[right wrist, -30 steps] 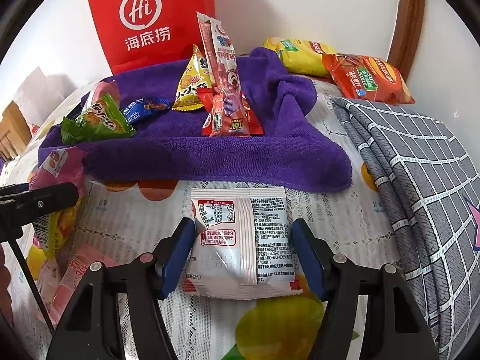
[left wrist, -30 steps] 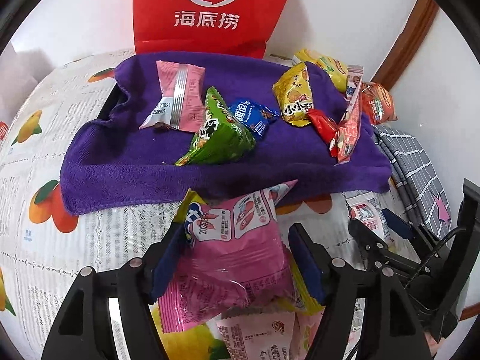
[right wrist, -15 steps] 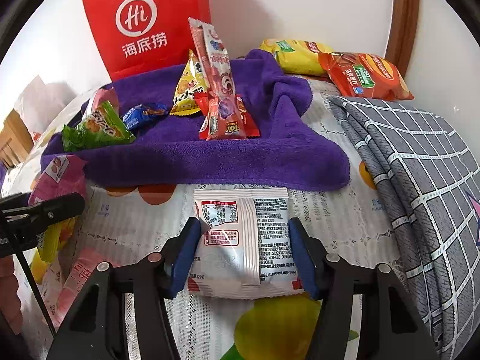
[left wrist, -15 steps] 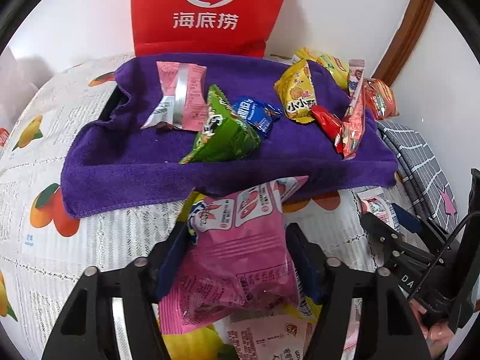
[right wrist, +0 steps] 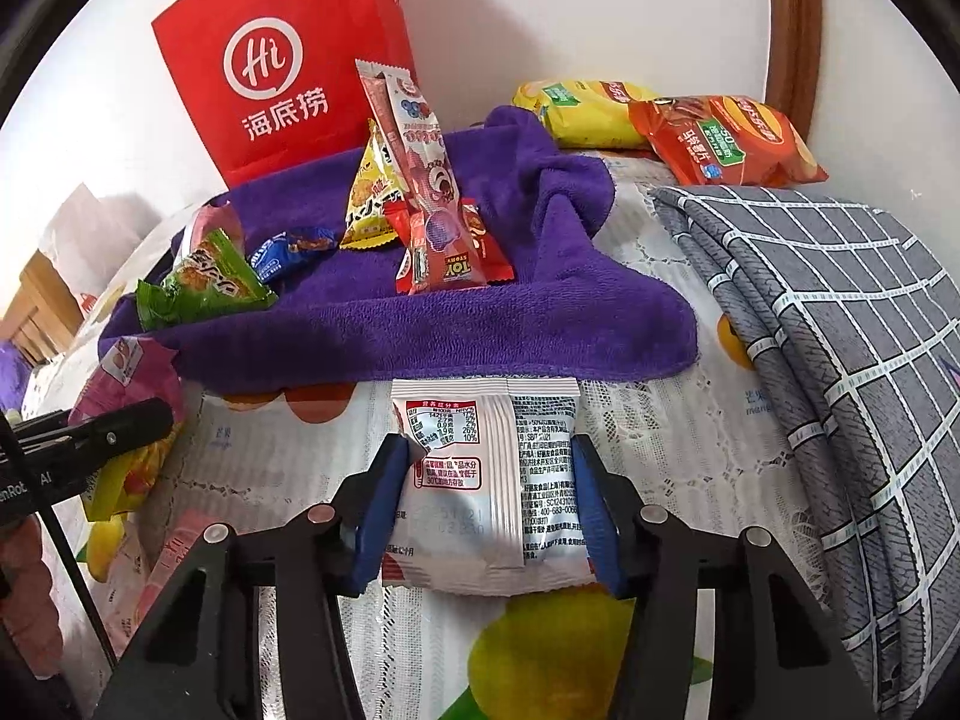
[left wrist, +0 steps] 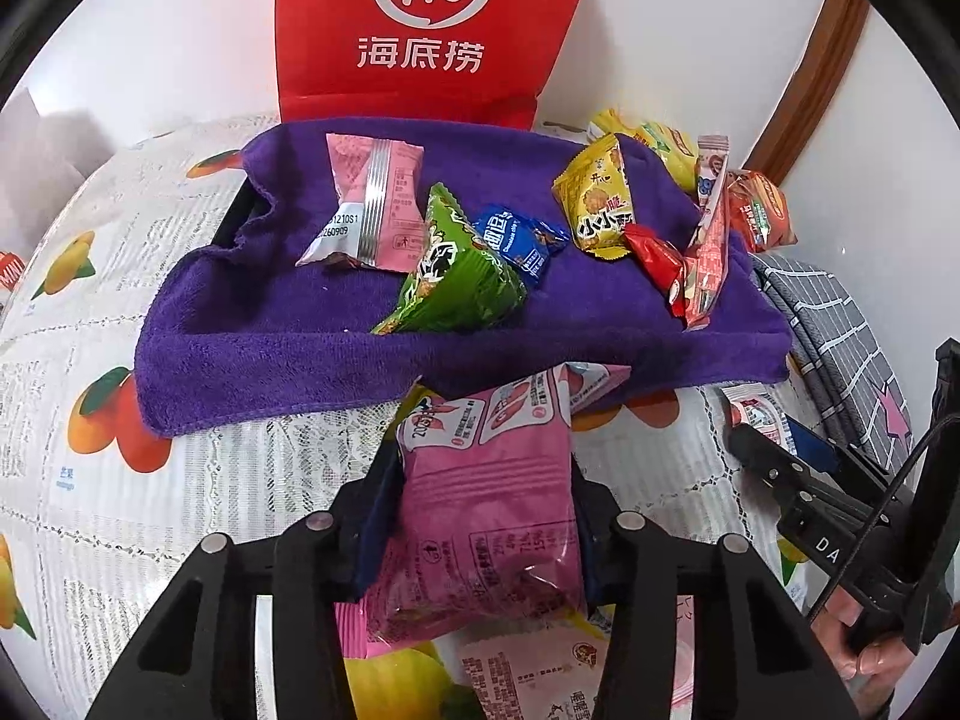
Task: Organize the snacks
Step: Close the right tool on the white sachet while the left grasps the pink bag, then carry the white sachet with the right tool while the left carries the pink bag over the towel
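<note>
A fruit-printed lace cloth (left wrist: pixel 180 480) covers the bench, and the purple towel (left wrist: pixel 300 348) spread over a raised tray at its middle serves as the landmark. Behind the towel a red paper bag (left wrist: pixel 432 30) stands against the wall. Right of the towel lies a folded grey checked cloth (right wrist: pixel 810 312), and behind the towel's right corner rest a yellow chip bag (right wrist: pixel 576 114) and an orange chip bag (right wrist: pixel 720 138). On the towel lie a pale pink packet (left wrist: pixel 372 204), a green packet (left wrist: pixel 456 276), a yellow packet (left wrist: pixel 600 204), a tall pink stick packet (right wrist: pixel 420 180) leaning upright, a red wrapper (left wrist: pixel 654 258) and a small blue candy (left wrist: pixel 516 237). Just in front of the towel's near edge, the left gripper (left wrist: pixel 480 516) has its fingers (left wrist: pixel 375 516) closing, pads pressing both sides of a pink snack bag (left wrist: pixel 480 510). Also in front of the towel, towards its right, the right gripper (right wrist: pixel 486 498) is closing its fingers (right wrist: pixel 591 510) on a white snack packet (right wrist: pixel 486 480), the blue pads touching its two edges as it lies on the lace cloth.
</note>
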`<state>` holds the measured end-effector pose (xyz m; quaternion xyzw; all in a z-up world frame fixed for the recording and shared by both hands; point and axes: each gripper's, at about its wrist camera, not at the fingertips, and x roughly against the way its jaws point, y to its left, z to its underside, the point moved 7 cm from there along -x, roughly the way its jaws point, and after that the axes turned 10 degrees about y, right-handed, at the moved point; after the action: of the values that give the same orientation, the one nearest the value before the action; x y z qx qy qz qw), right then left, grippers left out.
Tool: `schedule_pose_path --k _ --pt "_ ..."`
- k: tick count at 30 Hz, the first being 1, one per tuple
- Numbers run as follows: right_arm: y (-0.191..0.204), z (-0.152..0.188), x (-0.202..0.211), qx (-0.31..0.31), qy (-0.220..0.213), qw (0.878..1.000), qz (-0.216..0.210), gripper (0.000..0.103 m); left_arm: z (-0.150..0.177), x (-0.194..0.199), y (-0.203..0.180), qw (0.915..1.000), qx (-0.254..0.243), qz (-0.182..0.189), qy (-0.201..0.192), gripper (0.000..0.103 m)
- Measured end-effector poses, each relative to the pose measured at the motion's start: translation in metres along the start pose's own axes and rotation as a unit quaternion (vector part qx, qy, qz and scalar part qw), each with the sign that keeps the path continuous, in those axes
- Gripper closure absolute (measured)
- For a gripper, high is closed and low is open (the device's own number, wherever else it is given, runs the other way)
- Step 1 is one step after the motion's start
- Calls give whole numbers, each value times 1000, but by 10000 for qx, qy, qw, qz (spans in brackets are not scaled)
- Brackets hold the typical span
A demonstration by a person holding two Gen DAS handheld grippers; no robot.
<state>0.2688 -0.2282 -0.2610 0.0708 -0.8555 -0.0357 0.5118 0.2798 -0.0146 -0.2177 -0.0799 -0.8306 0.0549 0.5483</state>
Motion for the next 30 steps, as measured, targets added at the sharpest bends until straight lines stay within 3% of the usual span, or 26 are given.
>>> schedule_pose_path --k 16,25,30 --pt "13 5 11 143 -23 9999 -24 52 0 19 13 9997 224 98 26 62" --pt "42 -14 84 271 -612 9974 -252 52 -6 71 7 9994 100 30 -341 62" --pt "59 -38 114 323 -671 9970 -207 52 -20 103 9 9983 167 106 -542 62"
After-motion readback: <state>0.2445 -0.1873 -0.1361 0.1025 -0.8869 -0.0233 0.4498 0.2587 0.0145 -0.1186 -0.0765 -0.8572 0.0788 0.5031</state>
